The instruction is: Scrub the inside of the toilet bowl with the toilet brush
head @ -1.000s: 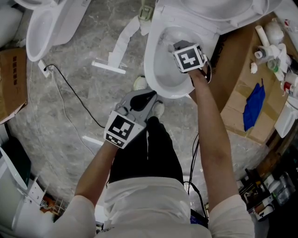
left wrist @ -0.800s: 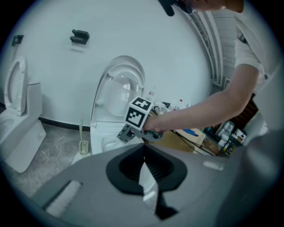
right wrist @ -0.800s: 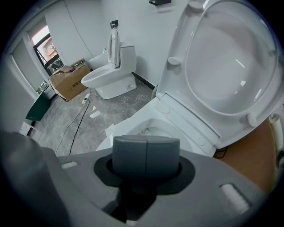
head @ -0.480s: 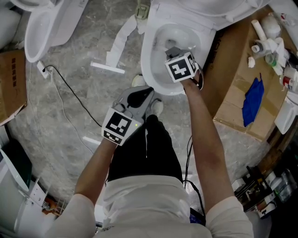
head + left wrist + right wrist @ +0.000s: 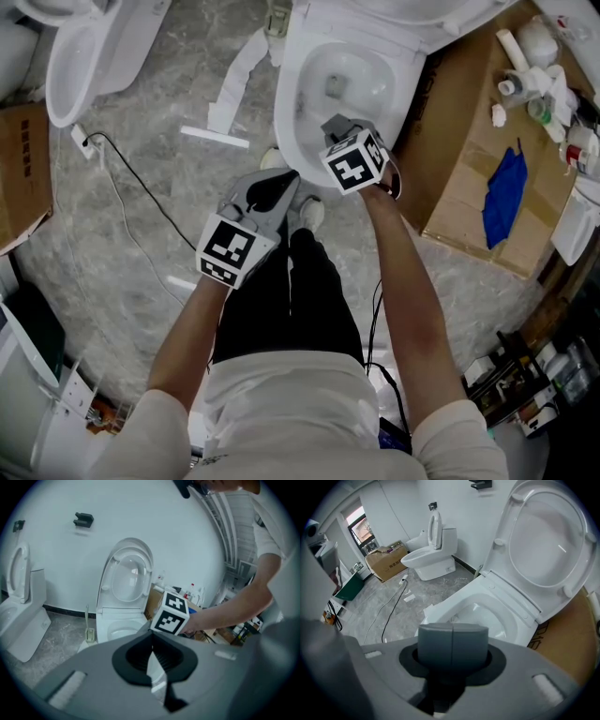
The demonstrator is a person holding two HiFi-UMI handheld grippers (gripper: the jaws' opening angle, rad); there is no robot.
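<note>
In the head view the toilet bowl lies at the top, with its lid up. Inside it only a grey patch shows at the bottom; no tool is in it. The right gripper is over the front rim of the bowl. The left gripper is lower, over the floor just before the bowl, apart from it. To the right is a cardboard box. A blue cloth lies on top of it, and some bottles stand at its far end. A second toilet is at the upper left.

The left gripper view shows what the head view does not make plain. The toilet brush stands upright in its holder on the floor, just beside the bowl, on the side of the second toilet. Neither gripper touches it. The jaws of the left gripper meet at their tips, and there is nothing between them. The marker cube of the right gripper is just beyond them.

The right gripper view looks down into the bowl from the front and shows the raised lid from inside. The jaws of the right gripper are pressed together along a thin seam, and they hold nothing. Far behind, an open brown box stands near the second toilet. I cannot tell what is in it.
</note>
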